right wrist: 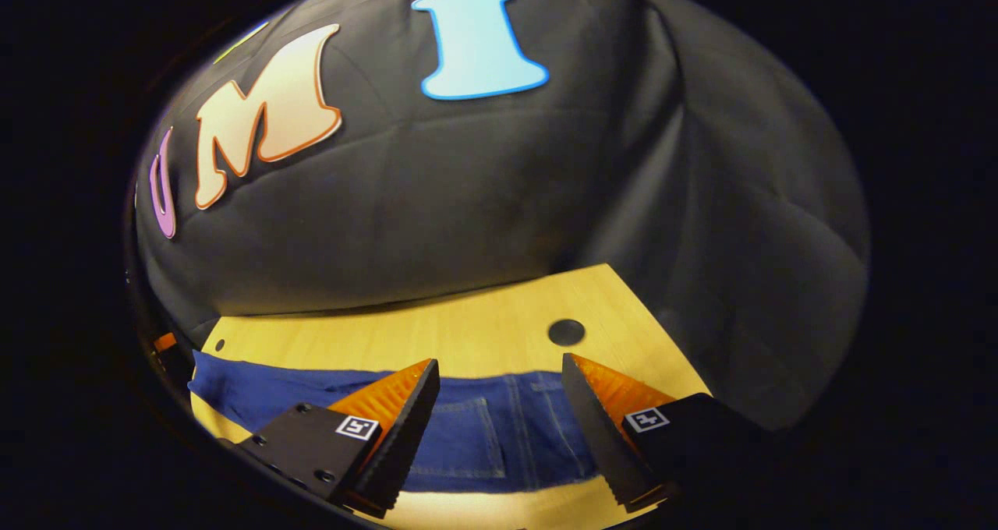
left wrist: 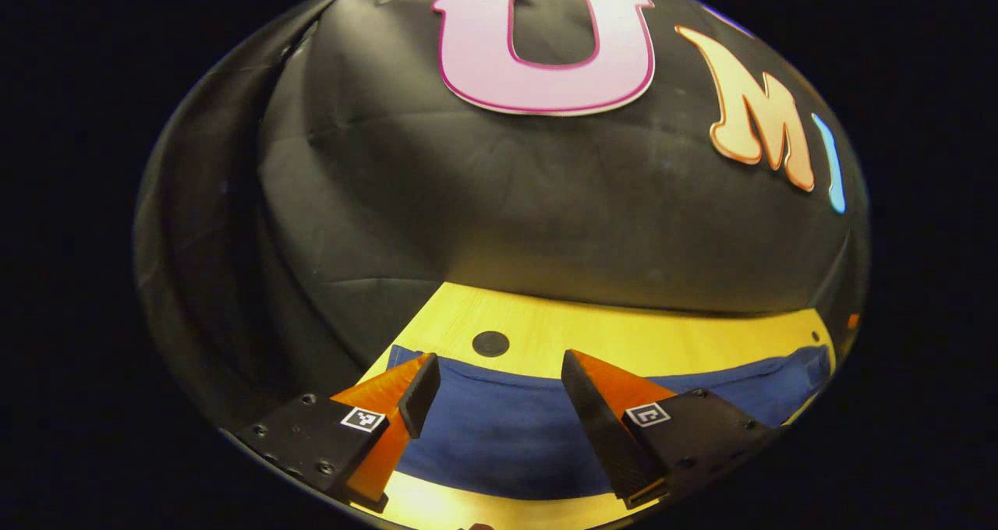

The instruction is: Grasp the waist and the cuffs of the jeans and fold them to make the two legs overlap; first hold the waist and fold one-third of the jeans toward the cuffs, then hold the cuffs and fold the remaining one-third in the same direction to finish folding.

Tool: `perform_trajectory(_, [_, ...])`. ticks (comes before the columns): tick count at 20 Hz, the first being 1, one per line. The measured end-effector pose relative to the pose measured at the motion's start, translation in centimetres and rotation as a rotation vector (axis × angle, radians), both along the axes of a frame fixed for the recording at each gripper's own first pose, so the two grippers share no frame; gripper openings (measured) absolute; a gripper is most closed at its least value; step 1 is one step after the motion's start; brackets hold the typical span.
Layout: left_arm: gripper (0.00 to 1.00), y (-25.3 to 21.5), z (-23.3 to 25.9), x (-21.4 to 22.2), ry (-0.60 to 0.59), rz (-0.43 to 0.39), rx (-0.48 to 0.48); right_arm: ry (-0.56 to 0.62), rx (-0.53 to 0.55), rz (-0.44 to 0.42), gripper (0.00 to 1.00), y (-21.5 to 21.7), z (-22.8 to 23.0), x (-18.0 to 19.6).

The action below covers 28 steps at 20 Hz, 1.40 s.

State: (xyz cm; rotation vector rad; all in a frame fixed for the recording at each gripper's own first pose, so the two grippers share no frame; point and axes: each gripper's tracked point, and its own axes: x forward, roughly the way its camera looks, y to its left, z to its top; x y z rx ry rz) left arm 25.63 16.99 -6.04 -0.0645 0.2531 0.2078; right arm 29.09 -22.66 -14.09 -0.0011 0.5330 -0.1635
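- The pair of dark blue denim jeans (left wrist: 507,429) lies flat across a pale yellow wooden table (left wrist: 624,335), stretched sideways as a long band.
- In the left gripper view, the left gripper (left wrist: 499,393) hangs above the jeans with its two fingers spread wide and nothing between them.
- The cloth under this gripper is plain and smooth, with no seams that I can make out, and it runs off to the right toward the table's far corner.
- A narrow strip of bare table shows on the near side of the jeans, and a broader strip on the far side.
- A small round dark hole (left wrist: 490,344) sits in the table top just beyond the far edge of the jeans, between the two fingers as this view sees them.
- In the right gripper view, the right gripper (right wrist: 499,393) likewise hovers over the jeans (right wrist: 499,429) with its fingers wide apart, gripping nothing.
- Here the cloth shows stitched seams and what looks like a pocket; whether this is the waist end I cannot say for sure.
- The jeans run off to the left in this view, along the table (right wrist: 468,327).
- A second round dark hole (right wrist: 566,332) lies in the bare wood just past the jeans, near the right finger's tip.
- Whether either gripper's fingertips touch the cloth cannot be told.
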Motion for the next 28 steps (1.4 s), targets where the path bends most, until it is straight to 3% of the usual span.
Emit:
perform_trajectory(6, [0.96, -0.8, 0.2, -0.4, -0.003, -0.073, 0.051, 0.075, 0.063, -0.176, 0.95, -4.9, -5.7, -4.3])
perform_trajectory(9, [0.93, -1.3, 0.3, -0.4, -0.001, -0.105, 0.066, 0.122, 0.092, -0.243, 0.99, -7.6, -8.9, -5.7])
perform_trajectory(11, [0.93, -1.5, 0.2, -0.5, 0.000, -0.121, 0.068, 0.150, 0.109, -0.261, 0.95, -8.5, -10.6, -6.3])
perform_trajectory(13, [0.93, -1.4, 0.4, -0.6, 0.003, -0.113, 0.073, 0.162, 0.124, -0.267, 0.99, -9.2, -11.4, -6.5])
perform_trajectory(15, [0.94, -1.6, 0.5, -0.4, -0.010, -0.121, 0.067, 0.161, 0.141, -0.267, 0.96, -9.2, -11.6, -6.6])
perform_trajectory(16, [0.93, -1.7, 0.5, -0.4, -0.011, -0.122, 0.068, 0.161, 0.141, -0.262, 0.99, -9.1, -11.6, -6.6])
perform_trajectory(17, [0.94, -1.5, 0.7, -0.4, -0.010, -0.118, 0.072, 0.145, 0.129, -0.262, 0.94, -9.3, -11.6, -6.5])
perform_trajectory(18, [0.94, -1.7, 0.9, -0.5, -0.011, -0.114, 0.076, 0.142, 0.125, -0.263, 0.97, -9.1, -11.7, -6.5])
perform_trajectory(20, [0.93, -1.9, 1.4, -0.5, -0.021, -0.116, 0.074, 0.105, 0.143, -0.273, 0.87, -8.4, -12.1, -6.3])
perform_trajectory(21, [0.93, -2.0, 1.5, -0.5, -0.021, -0.118, 0.071, 0.077, 0.154, -0.299, 0.72, -8.2, -12.3, -6.2])
perform_trajectory(25, [0.93, -2.3, 1.6, -0.4, -0.007, -0.122, 0.094, 0.036, 0.257, -0.345, 0.36, -7.4, -12.9, -5.9])
perform_trajectory(28, [0.93, -3.1, 1.3, -0.4, -0.004, -0.144, 0.078, 0.018, 0.324, -0.332, 0.27, -7.0, -12.8, -5.7])
